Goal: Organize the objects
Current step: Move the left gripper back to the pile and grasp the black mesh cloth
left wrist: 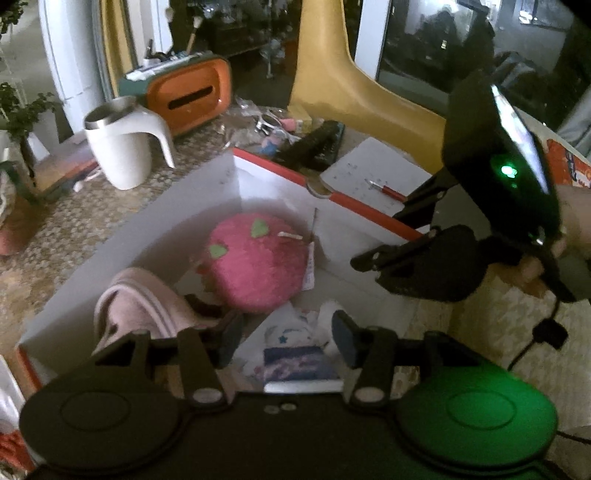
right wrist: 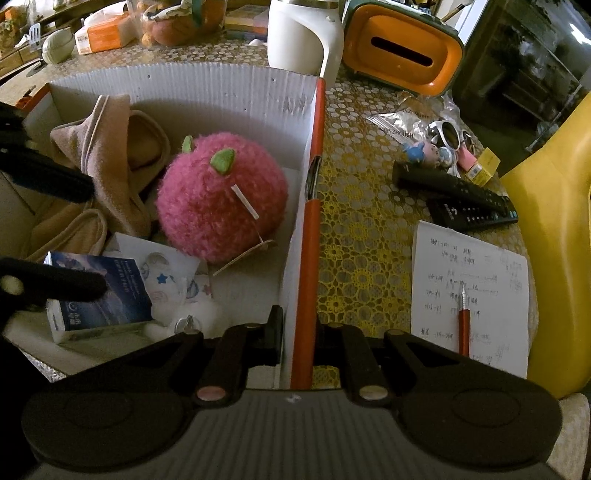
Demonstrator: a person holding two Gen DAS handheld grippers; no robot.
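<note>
A white cardboard box point(left wrist: 207, 206) point(right wrist: 207, 88) with an orange rim holds a pink plush ball point(left wrist: 255, 258) point(right wrist: 221, 195), beige slippers point(left wrist: 136, 302) point(right wrist: 110, 155), a small blue carton point(left wrist: 299, 363) point(right wrist: 103, 295) and a star-printed white pouch point(right wrist: 166, 273). My left gripper point(left wrist: 288, 341) point(right wrist: 98, 236) hangs open above the carton, its pads clear of it. My right gripper point(right wrist: 297, 332) point(left wrist: 376, 240) is shut on the box's side wall, one finger inside and one outside.
On the patterned tablecloth outside the box stand a white jug point(right wrist: 299, 33) and an orange tissue holder point(right wrist: 402, 51). Two black remotes point(right wrist: 454, 195), sunglasses point(right wrist: 447, 133) and a note sheet with a red pen point(right wrist: 469, 295) lie to the right. A yellow chair point(right wrist: 554, 221) borders the table.
</note>
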